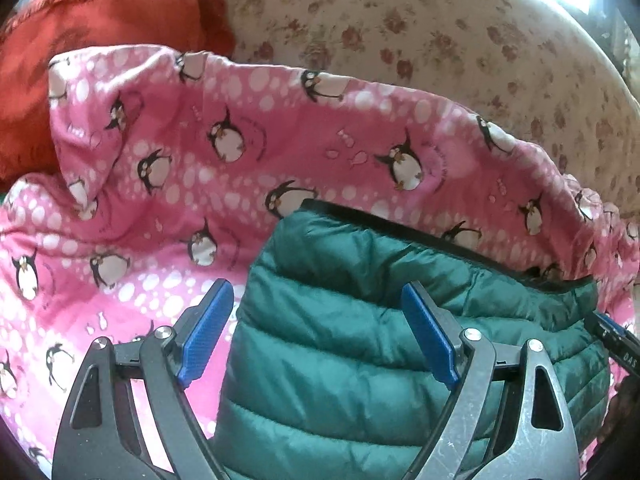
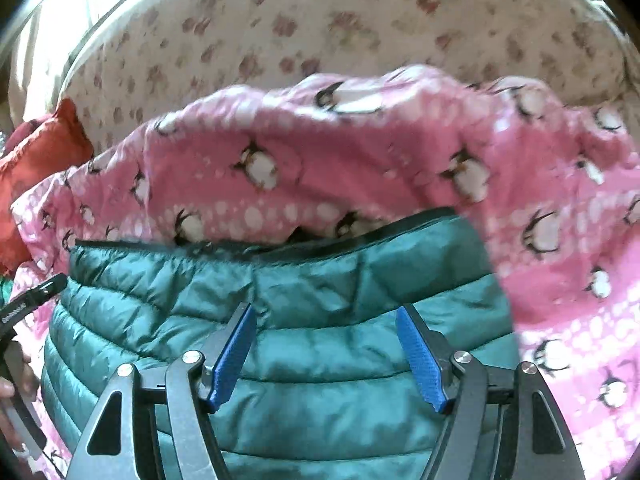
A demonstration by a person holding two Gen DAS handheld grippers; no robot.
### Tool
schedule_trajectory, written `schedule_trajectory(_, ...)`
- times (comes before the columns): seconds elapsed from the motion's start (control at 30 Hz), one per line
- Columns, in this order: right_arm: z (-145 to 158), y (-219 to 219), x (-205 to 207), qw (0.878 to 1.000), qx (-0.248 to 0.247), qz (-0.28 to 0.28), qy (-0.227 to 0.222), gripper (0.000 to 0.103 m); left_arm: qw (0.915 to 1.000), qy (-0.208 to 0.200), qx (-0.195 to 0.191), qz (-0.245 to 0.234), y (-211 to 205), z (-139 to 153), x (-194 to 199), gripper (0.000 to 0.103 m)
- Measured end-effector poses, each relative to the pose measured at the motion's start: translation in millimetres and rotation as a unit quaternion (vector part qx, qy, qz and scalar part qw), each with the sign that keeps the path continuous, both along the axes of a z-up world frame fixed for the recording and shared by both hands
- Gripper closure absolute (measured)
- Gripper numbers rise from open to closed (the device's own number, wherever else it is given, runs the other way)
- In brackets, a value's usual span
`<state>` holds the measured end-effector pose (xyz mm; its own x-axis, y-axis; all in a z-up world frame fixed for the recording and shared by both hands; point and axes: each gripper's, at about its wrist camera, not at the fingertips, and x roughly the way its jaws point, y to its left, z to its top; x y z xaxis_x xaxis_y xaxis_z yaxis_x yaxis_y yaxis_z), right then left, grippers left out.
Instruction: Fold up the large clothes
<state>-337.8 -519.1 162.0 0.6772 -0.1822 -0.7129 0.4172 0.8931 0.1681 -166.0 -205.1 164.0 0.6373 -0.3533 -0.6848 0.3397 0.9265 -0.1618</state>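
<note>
A green quilted puffer jacket (image 1: 360, 340) lies folded on a pink penguin-print blanket (image 1: 140, 200). It also shows in the right wrist view (image 2: 300, 320), with the blanket (image 2: 540, 220) around it. My left gripper (image 1: 316, 300) is open and empty, its blue pads straddling the jacket's left edge just above it. My right gripper (image 2: 326, 320) is open and empty over the middle of the jacket. The tip of the right gripper shows at the jacket's right edge (image 1: 612, 340). The left gripper's tip shows at the left (image 2: 32, 300).
A red cushion (image 1: 92, 60) lies at the back left, also in the right wrist view (image 2: 36, 160). A cream floral sheet (image 1: 440, 40) covers the bed beyond the blanket and shows in the right wrist view (image 2: 320, 20). The blanket bunches up behind the jacket.
</note>
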Motion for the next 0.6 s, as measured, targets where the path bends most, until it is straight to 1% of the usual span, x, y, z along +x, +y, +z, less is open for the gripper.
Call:
schedule_trajectory(0.1,-4.5,-17.0,-2.4,1.000,0.003,-0.020,0.009,0.033,0.9999,0.005,0.010,-0.002,-6.5,-2.6,2.6,0.016)
schedule_trajectory(0.23,-22.8,-32.0,-1.5,0.999,0.007,-0.041,0.027,0.033,0.9989,0.030,0.036,0.005,-12.2,-20.7,11.4,0.016)
schedule_trajectory(0.3,-32.2,-33.3,-0.1,0.998,0.005,-0.041,0.039,0.033,0.9985,0.039,0.037,0.006,-12.3,-29.8,15.9,0.016)
schedule_trajectory(0.4,-45.2,-34.8,6.3,0.997,0.007,-0.042,0.060,0.032,0.9985,0.043,0.032,0.008,-11.8,-34.3,18.1,0.016)
schedule_trajectory(0.47,-51.7,-38.0,7.6,0.997,0.017,-0.049,0.061,0.029,0.9985,0.040,0.036,0.008,-13.2,-35.8,17.7,0.016)
schedule_trajectory(0.6,-59.2,-42.3,6.7,0.996,0.035,-0.054,0.054,0.028,0.9984,0.033,0.045,0.007,-15.1,-38.5,15.2,0.016)
